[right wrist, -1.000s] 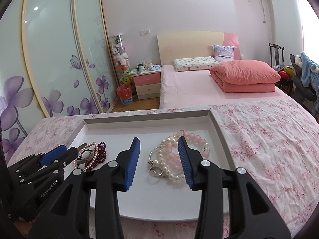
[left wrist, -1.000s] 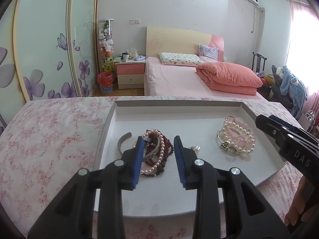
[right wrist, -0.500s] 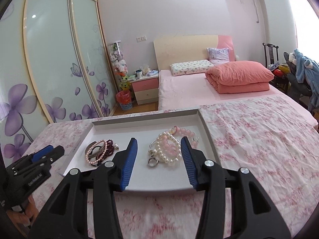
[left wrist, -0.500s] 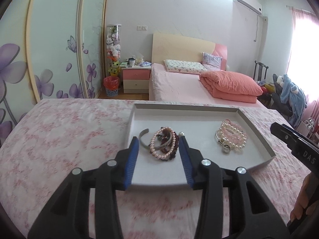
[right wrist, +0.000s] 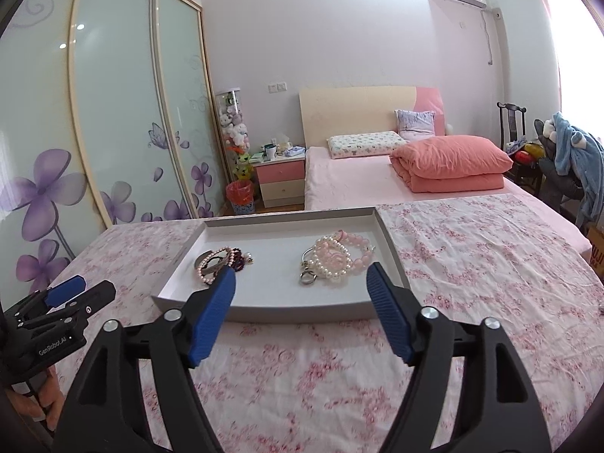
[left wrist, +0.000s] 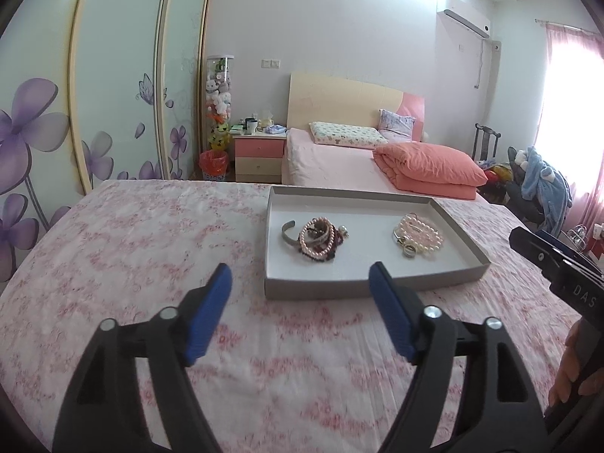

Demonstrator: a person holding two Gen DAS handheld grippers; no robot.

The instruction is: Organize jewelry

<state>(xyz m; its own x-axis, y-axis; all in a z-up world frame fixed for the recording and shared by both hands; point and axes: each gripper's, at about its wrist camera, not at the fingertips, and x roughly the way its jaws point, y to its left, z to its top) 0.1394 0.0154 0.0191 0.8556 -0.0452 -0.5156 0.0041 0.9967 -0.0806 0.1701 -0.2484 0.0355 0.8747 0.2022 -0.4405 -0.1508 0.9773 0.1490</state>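
Note:
A shallow white tray (left wrist: 362,287) (right wrist: 264,307) lies on the pink floral cloth. In its left half sits a pile of pink-pearl and dark-red bead bracelets (left wrist: 317,239) (right wrist: 221,262) with a silver cuff (left wrist: 287,232). In its right half sits a pile of white-pearl and pink bead bracelets (left wrist: 419,236) (right wrist: 338,258) with a silver ring (right wrist: 307,277). My left gripper (left wrist: 300,283) is open and empty, in front of the tray. My right gripper (right wrist: 302,287) is open and empty, at the tray's near edge.
The floral cloth (left wrist: 132,249) covers a wide table around the tray. Behind are a pink bed (left wrist: 339,166) with a folded quilt (left wrist: 430,168), a bedside cabinet (left wrist: 258,154), a sliding wardrobe (left wrist: 113,94) and a chair with clothes (left wrist: 540,185).
Both grippers have pulled back from above the tray and their jaws have opened wider. The jewelry piles have not moved.

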